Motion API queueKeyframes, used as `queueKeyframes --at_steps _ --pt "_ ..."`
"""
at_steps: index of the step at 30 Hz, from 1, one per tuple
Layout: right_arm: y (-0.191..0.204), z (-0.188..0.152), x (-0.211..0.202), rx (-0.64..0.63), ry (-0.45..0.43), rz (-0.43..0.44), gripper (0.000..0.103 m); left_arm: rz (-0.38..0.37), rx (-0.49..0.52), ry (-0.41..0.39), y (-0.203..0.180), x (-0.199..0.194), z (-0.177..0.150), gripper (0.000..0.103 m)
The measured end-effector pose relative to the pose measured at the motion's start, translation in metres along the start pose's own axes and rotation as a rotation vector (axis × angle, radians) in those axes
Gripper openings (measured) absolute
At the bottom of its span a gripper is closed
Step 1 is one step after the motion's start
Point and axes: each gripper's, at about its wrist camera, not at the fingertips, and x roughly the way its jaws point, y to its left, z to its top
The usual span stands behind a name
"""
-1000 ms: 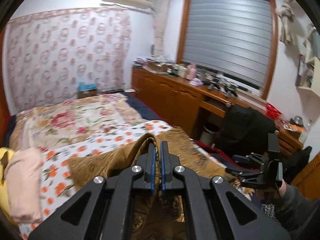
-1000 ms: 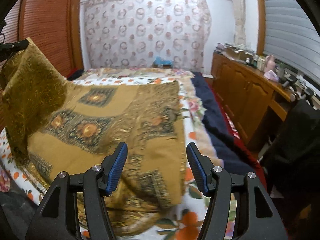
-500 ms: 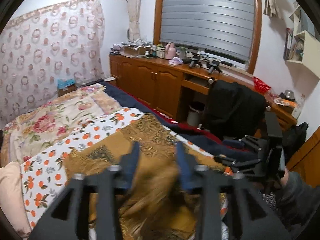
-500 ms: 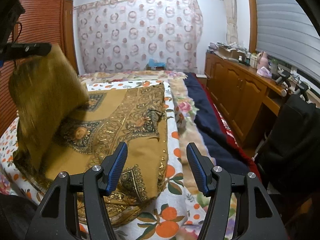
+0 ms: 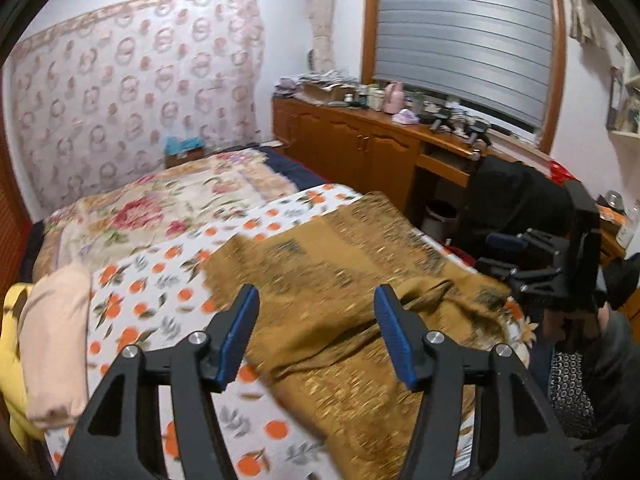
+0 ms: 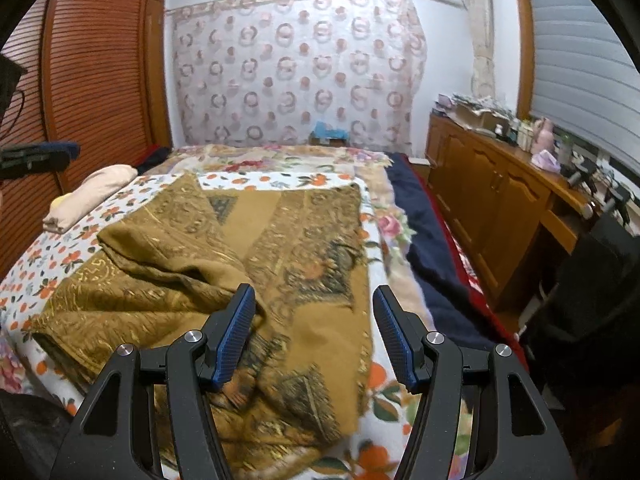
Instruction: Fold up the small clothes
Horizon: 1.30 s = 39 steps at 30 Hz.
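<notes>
A mustard-gold patterned cloth lies loosely folded and rumpled on the orange-print bedsheet. My left gripper hovers over its near edge, jaws opening, with nothing pinched between the blue pads. My right gripper hangs open above the cloth's right part, pads clear of the fabric. The right gripper also shows in the left wrist view, at the bed's right side. The tip of the left gripper shows at the left edge of the right wrist view.
A folded peach garment lies on something yellow at the bed's left side. A floral quilt and navy blanket lie beyond. Wooden cabinets and a dark chair line the right.
The left gripper was shut on the lifted cloth a second ago; it let go and opened, and the cloth dropped onto the bed folded over itself. The right gripper stayed open.
</notes>
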Motion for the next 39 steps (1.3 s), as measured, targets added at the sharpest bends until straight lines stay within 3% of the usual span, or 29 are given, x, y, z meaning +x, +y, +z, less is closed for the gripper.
queueKeyframes --at_steps 13,20,29,39 --pt "0.071 0.045 0.032 -0.15 0.007 0.138 0.063 0.139 -0.103 0.007 0.045 -0.013 -0.05 0.059" --pt "0.119 0.064 0.051 -0.253 0.026 0.235 0.063 0.173 -0.131 0.017 0.059 -0.014 -0.067 0.059" --pt "0.164 0.061 0.083 -0.35 0.131 0.336 0.063 0.197 -0.154 0.023 0.065 -0.013 -0.087 0.059" --pt "0.187 0.042 0.112 -0.401 0.238 0.365 0.063 0.191 -0.178 0.038 0.069 -0.008 -0.1 0.059"
